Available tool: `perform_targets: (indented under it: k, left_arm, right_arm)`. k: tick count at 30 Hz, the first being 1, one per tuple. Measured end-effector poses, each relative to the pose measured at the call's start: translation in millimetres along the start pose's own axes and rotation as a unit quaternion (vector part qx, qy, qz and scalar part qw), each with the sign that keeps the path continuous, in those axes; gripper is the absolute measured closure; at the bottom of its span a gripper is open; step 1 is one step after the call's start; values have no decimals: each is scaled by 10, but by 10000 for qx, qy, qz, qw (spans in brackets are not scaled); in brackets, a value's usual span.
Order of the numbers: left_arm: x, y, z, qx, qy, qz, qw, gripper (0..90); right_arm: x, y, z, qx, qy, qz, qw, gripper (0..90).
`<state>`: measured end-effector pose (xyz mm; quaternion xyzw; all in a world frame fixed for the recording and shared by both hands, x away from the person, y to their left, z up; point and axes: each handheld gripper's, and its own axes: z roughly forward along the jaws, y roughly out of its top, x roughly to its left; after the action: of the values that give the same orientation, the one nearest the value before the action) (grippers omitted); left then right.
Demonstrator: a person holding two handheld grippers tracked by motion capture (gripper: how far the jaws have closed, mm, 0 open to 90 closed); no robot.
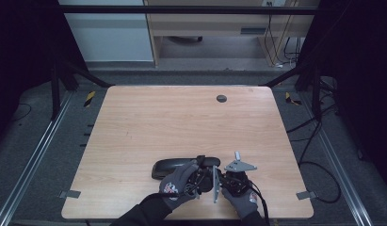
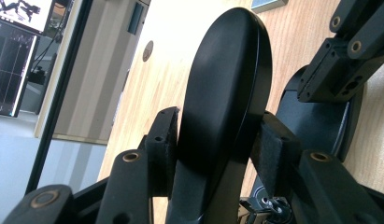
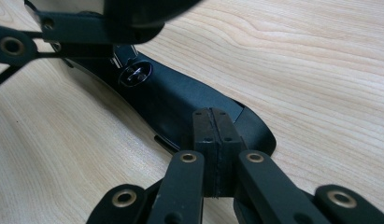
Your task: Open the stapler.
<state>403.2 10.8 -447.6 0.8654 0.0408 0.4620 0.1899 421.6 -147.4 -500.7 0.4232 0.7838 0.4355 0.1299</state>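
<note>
Wooden worktop (image 1: 181, 122), dark room beyond, my black hinged case (image 1: 174, 168) near its front edge.

Largest first: the case lay between my hands, its lid (image 2: 227, 93) raised on edge and its base (image 3: 180, 100) flat on the wood. My left tool (image 2: 217, 154) was clenched on the lid; my right tool (image 3: 216, 130) was pressed fully shut, pads together, tips at the base. I judged the lid should swing slowly while the base stayed pinned. I couldn't see anything inside.
</note>
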Motion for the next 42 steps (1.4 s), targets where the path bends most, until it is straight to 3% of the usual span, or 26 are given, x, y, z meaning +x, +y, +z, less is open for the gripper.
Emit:
perform_targets:
  k: [14, 29, 42]
  left_arm:
    - [57, -22, -71, -64, 94, -100, 9999, 556]
    - [179, -59, -160, -169, 95, -372, 9991, 562]
    - [320, -131, -258, -361, 89, -751, 9965, 568]
  right_arm:
    - [-13, -1, 3, -21, 36, 91, 9999, 900]
    - [-12, 14, 1, 46, 33, 163, 9999, 900]
    - [-10, 17, 3, 41, 50, 206, 9998, 900]
